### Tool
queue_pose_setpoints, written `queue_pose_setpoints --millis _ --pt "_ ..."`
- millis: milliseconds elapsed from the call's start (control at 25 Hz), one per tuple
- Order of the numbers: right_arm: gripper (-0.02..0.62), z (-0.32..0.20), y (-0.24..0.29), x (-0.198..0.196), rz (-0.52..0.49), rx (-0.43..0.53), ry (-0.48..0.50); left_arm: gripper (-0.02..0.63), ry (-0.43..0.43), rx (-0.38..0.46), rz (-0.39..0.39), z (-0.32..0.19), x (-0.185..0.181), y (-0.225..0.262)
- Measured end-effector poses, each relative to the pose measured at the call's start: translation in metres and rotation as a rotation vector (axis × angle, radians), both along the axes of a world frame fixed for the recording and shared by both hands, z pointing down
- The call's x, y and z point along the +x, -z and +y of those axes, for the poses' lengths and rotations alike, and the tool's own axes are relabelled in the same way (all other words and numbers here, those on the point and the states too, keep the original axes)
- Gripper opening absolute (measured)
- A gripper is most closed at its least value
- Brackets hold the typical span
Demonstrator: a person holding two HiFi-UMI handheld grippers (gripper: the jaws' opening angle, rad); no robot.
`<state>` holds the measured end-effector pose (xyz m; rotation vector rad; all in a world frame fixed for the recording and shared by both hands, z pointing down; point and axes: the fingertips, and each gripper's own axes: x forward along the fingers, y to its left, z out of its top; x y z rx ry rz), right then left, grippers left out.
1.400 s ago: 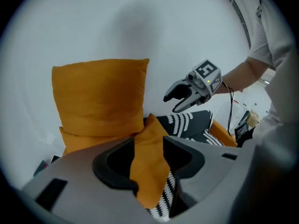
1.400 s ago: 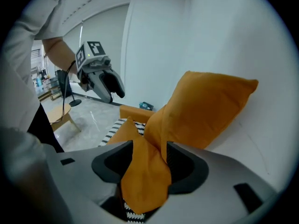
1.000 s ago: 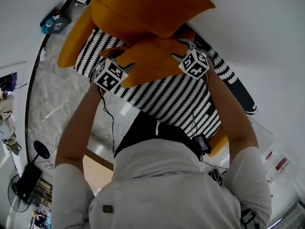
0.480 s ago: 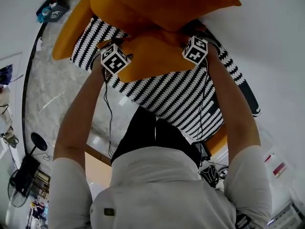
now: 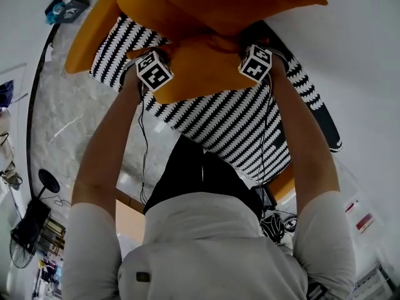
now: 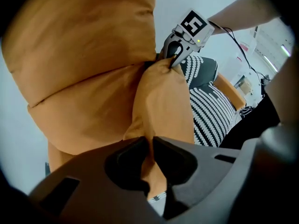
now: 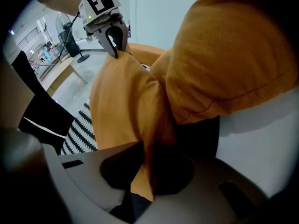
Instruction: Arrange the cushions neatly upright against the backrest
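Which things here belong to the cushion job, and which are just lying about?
Job: small orange cushion, pinched by left gripper and right gripper, whose jaws have just been closing on its corners; large orange cushion behind; striped cushion.
Lying about: floor fan; blue box on the floor.

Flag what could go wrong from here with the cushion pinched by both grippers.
1. The left gripper and right gripper have just been closing on only thin corner fabric of the small orange cushion; it could slip out when lifted.
2. The large orange cushion rests against it and may topple when it moves.
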<state>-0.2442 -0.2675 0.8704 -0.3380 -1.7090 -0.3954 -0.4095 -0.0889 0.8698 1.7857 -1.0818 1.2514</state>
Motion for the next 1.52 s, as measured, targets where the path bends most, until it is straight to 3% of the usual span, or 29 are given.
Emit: queue_pose_setpoints --millis 240,800,1080,1520 --pt "0.052 0.009 0.006 0.008 -0.017 0.005 0.021 0.023 -0.007 -0.009 0.007 0.008 0.008 0.001" --pt "0.043 0.046 0.041 0.069 -0.100 0.002 -0.002 0.017 -0.058 -0.040 -0.026 0.033 0.055 0.031" --pt "0.042 0.077 0.062 0.135 -0.141 -0.003 -0.062 0.015 -0.109 -0.024 -0.076 0.037 0.098 0.055" --pt "0.041 0.089 0.130 0.288 -0.255 0.060 -0.229 0.015 -0.250 0.052 -0.173 0.009 0.226 0.122"
